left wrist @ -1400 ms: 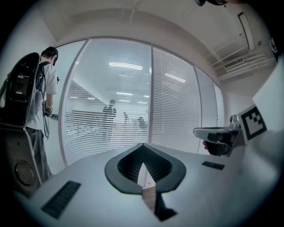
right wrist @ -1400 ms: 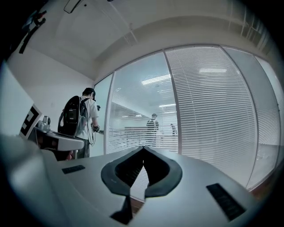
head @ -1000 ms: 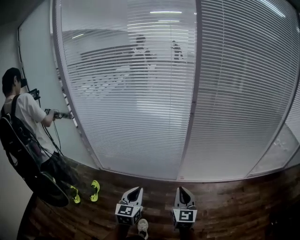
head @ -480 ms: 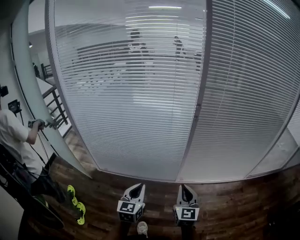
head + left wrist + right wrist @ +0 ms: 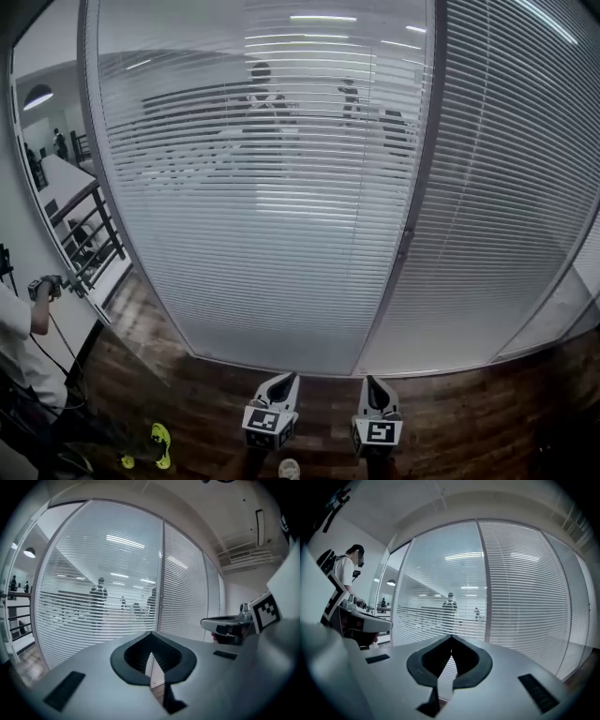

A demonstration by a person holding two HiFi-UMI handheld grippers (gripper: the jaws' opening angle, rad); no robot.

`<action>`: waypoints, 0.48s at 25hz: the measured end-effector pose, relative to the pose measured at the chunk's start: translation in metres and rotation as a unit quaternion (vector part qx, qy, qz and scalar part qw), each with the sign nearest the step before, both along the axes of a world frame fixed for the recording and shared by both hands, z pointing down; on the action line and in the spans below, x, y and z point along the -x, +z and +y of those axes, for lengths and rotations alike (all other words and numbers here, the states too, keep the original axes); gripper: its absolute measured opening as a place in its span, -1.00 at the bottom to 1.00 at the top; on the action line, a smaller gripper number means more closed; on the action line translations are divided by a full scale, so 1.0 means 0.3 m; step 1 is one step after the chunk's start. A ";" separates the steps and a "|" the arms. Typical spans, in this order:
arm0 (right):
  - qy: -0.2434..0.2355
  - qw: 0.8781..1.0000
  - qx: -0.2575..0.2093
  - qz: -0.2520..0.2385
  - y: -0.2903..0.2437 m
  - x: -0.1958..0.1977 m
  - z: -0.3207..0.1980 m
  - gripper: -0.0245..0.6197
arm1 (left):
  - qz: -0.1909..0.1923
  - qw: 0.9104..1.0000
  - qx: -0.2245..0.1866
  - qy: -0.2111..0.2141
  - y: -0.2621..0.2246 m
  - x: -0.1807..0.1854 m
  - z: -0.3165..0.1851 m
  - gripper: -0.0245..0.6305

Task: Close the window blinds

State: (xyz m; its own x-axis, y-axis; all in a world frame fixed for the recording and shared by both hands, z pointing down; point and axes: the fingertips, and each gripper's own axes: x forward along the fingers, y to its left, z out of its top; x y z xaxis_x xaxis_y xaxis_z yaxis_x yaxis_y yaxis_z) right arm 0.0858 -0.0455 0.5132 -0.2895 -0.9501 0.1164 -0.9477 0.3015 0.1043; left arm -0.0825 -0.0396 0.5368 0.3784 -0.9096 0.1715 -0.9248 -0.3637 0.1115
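Note:
White slatted blinds (image 5: pixel 262 206) hang behind a glass wall ahead of me. On the left panel the slats are tilted partly open, and reflections of people show through. The right panel's blinds (image 5: pixel 506 206) look denser. A grey mullion (image 5: pixel 412 216) divides the two panels. My left gripper (image 5: pixel 286 380) and right gripper (image 5: pixel 372 382) sit side by side low in the head view, both shut and empty, pointing at the blinds and well short of the glass. The left gripper view shows the blinds (image 5: pixel 93 597) beyond its closed jaws (image 5: pixel 151 633). The right gripper view shows the blinds (image 5: pixel 440 597) beyond its closed jaws (image 5: pixel 451 636).
Another person (image 5: pixel 19 328) stands at the far left, holding a device. Yellow shoes (image 5: pixel 161 441) are on the dark wood floor (image 5: pixel 206 394). Left of the blinds, an opening shows a dark railing (image 5: pixel 84 234).
The view has swung leftward: the mullion has slid right in the picture, the person at left has moved toward the left edge, and the railing has come into view. Both grippers stayed shut.

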 end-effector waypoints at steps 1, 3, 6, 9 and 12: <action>0.000 1.000 -0.001 0.003 -0.011 0.015 -0.014 -0.91 | 0.000 1.000 0.003 0.003 0.004 0.012 -0.014 -0.93; 0.005 1.000 0.003 0.007 -0.004 0.038 -0.039 -0.91 | -0.001 1.000 0.002 0.010 0.010 0.034 -0.040 -0.93; 0.019 1.000 0.008 0.011 0.008 0.064 -0.072 -0.91 | -0.002 1.000 -0.003 0.025 0.015 0.060 -0.076 -0.93; 0.021 1.000 0.002 0.009 0.006 0.097 -0.095 -0.91 | -0.002 0.999 -0.014 0.029 0.006 0.093 -0.105 -0.93; 0.021 1.000 -0.008 0.009 -0.008 0.122 -0.105 -0.91 | -0.001 0.999 -0.012 0.033 0.008 0.113 -0.126 -0.93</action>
